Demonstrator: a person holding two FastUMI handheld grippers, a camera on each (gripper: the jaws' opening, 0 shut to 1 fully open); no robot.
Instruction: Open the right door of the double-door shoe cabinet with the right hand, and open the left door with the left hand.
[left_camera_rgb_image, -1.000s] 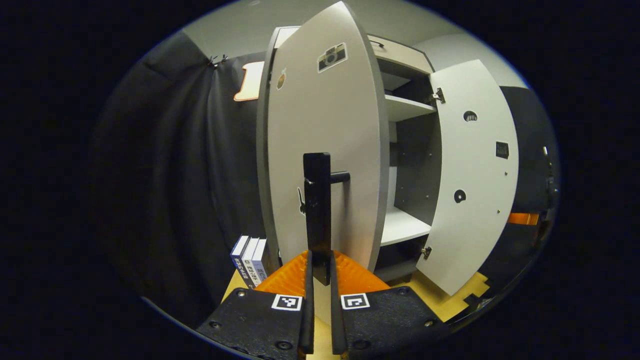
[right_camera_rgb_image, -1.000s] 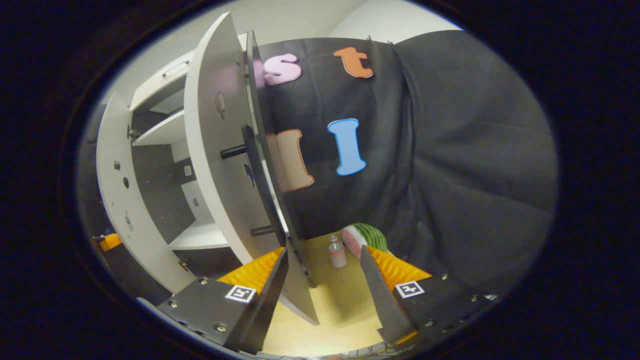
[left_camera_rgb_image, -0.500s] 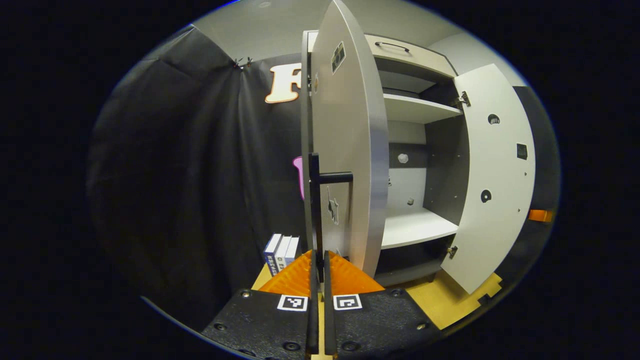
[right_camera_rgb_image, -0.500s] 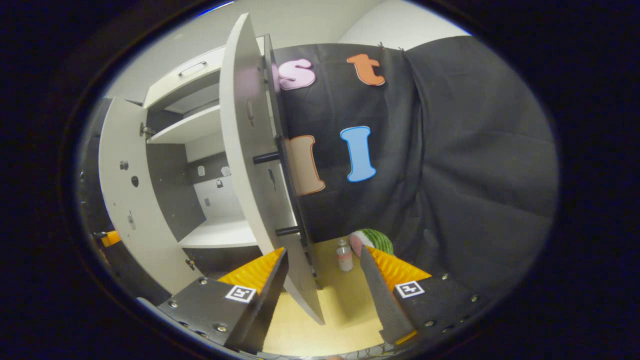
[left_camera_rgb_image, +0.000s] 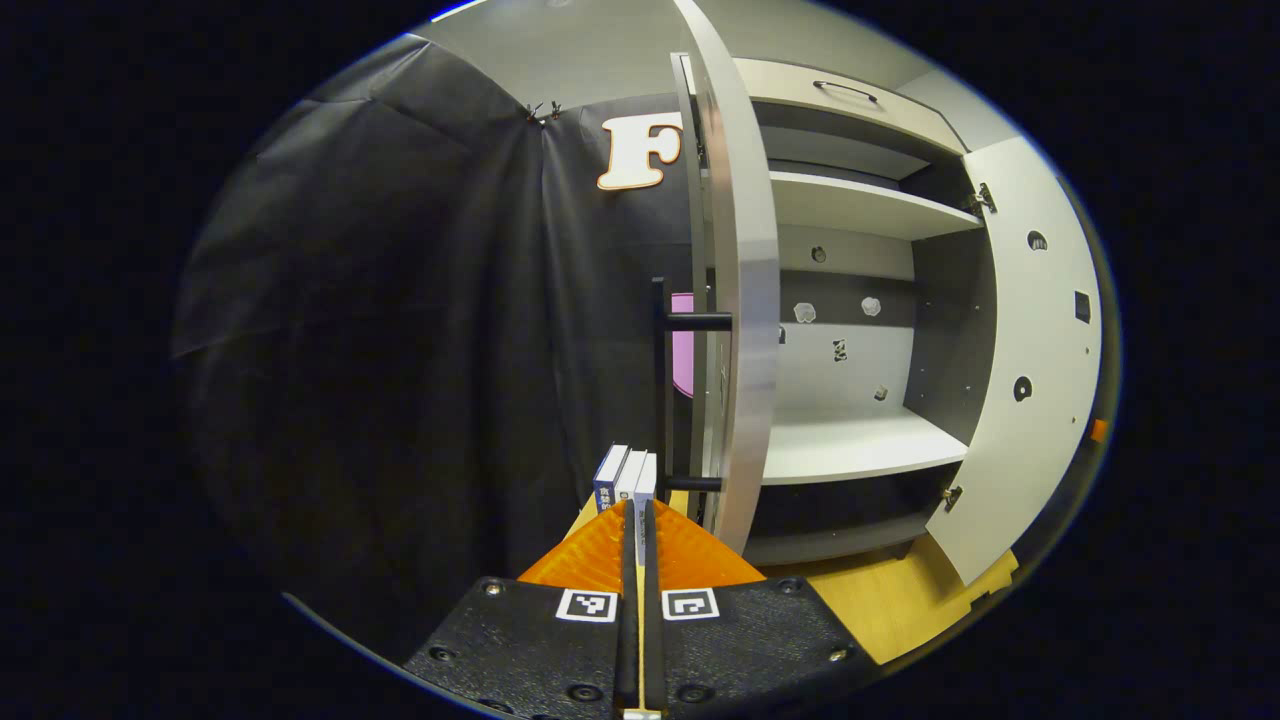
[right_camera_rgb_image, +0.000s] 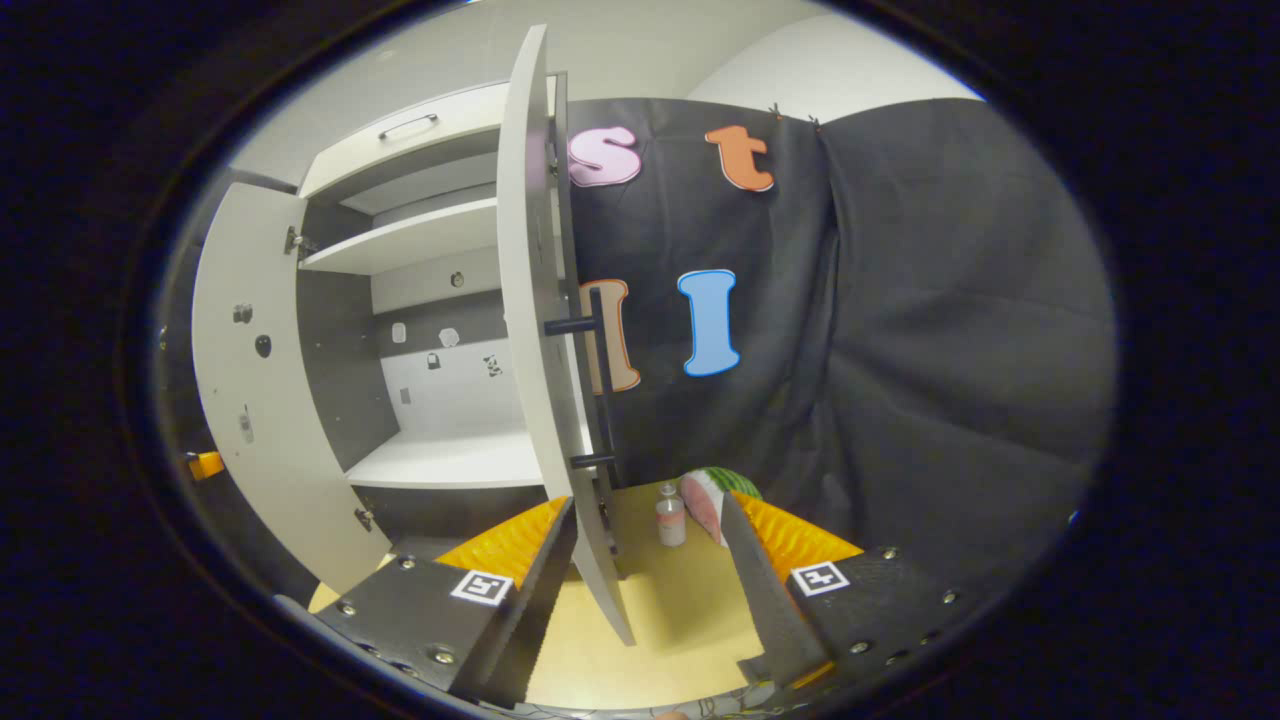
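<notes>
The white shoe cabinet (left_camera_rgb_image: 850, 205) stands with both doors swung out. In the left gripper view the left door (left_camera_rgb_image: 745, 300) is seen edge-on, its black bar handle (left_camera_rgb_image: 660, 380) just ahead and slightly right of my left gripper (left_camera_rgb_image: 636, 508). That gripper is shut with nothing between its fingers. The right door (left_camera_rgb_image: 1035, 330) hangs wide at the far right. In the right gripper view the right door (right_camera_rgb_image: 530, 300) is also edge-on, with its handle (right_camera_rgb_image: 600, 380) on the outer face. My right gripper (right_camera_rgb_image: 648, 500) is open. The door's lower edge lies between its fingers, close to the left finger (right_camera_rgb_image: 545, 560).
Three books (left_camera_rgb_image: 625, 475) stand on the wooden floor board (left_camera_rgb_image: 880, 610) left of the cabinet. A small bottle (right_camera_rgb_image: 668, 515) and a watermelon slice (right_camera_rgb_image: 715, 495) sit on the board (right_camera_rgb_image: 680, 620) right of it. Black cloth hangs on both sides.
The left door swung from half open to edge-on. Its handle left the left gripper's fingers, which closed. The right door also swung wider; the right gripper stayed open.
</notes>
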